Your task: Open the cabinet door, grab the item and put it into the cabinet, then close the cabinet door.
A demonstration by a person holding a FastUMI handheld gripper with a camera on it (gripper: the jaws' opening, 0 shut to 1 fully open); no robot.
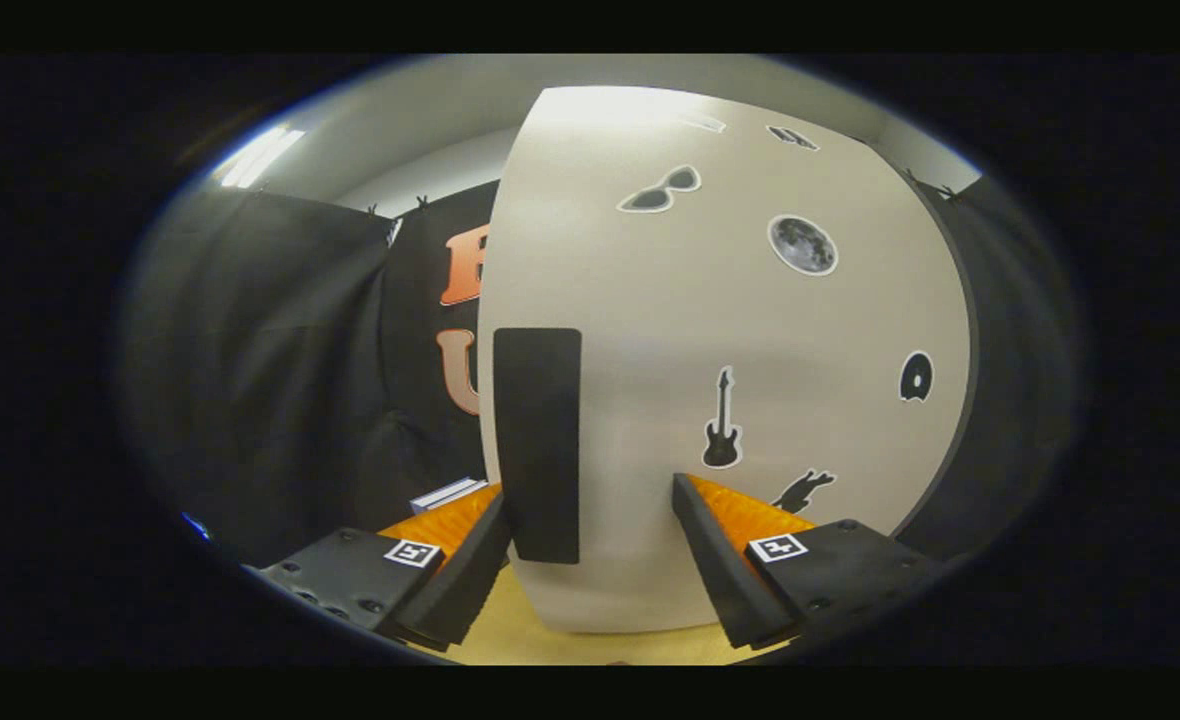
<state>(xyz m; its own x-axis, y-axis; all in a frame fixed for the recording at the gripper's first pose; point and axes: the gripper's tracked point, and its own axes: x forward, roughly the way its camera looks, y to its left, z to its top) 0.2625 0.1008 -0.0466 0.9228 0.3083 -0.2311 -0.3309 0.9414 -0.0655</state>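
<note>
Jaws of the gripper (590, 540) stand apart before the cabinet door (750, 330), whose upright black handle (538, 440) lies just inside the left finger.

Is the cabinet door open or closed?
Cannot tell: the door blocks the cabinet body. The open hand-held gripper is at its handle.

Black cloth (280, 380) drapes the booth's wall, hanging in soft folds under a white ceiling (430, 110). A bright strip light (258, 157) glows above the cloth's upper edge. Below the cloth lies a pale wooden tabletop (520, 630), where a flat white object (447, 493) rests near the cloth's foot.
</note>
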